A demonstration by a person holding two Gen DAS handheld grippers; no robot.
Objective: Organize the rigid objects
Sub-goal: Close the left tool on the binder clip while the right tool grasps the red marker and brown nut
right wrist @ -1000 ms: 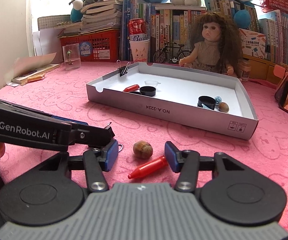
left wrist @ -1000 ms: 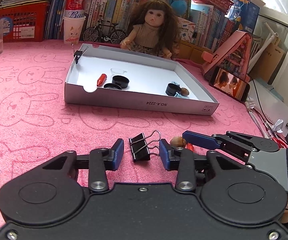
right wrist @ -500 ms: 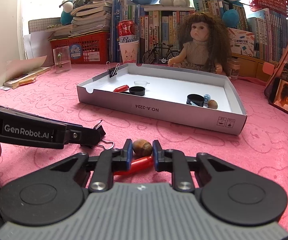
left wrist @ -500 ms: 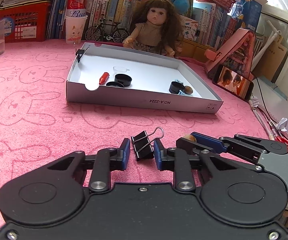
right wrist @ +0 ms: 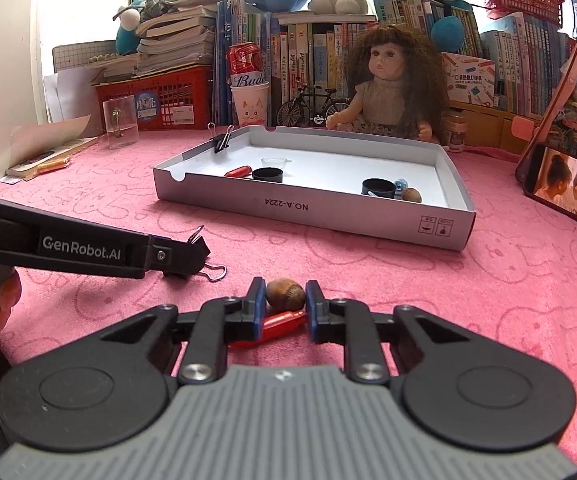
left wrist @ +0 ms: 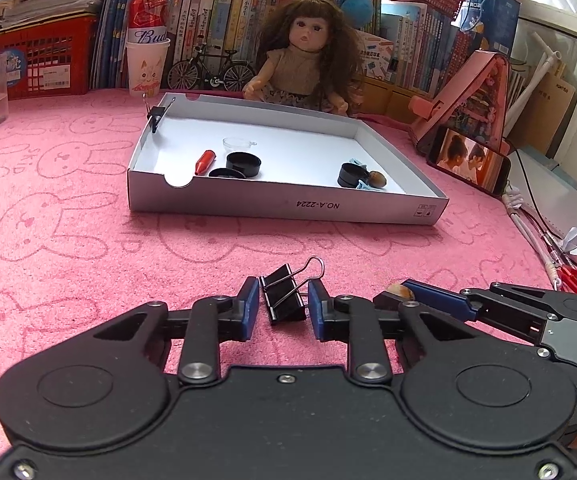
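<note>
My left gripper [left wrist: 283, 310] is closed around a black binder clip [left wrist: 284, 298] on the pink cloth; its pads touch the clip's sides. My right gripper [right wrist: 285, 306] is shut on a brown hazelnut [right wrist: 285, 292], with a red crayon [right wrist: 278, 325] lying under its jaws. The hazelnut also shows in the left wrist view [left wrist: 399, 290], behind the right gripper's fingers. The white cardboard tray [left wrist: 288, 206] stands beyond, holding a red crayon [left wrist: 205, 160], black caps [left wrist: 242, 163], a clear lid [left wrist: 238, 143] and a second nut [left wrist: 378, 178].
A binder clip [left wrist: 156, 114] is clipped on the tray's far left corner. A doll [left wrist: 308, 52], toy bicycle, cup with can [left wrist: 146, 60], red basket and books line the back. A phone [left wrist: 468, 164] stands at right; scissors [left wrist: 576, 280] lie near the right edge.
Both grippers have closed from wide open: the left onto the binder clip, the right onto the hazelnut. Both views now sit slightly higher above the cloth.
</note>
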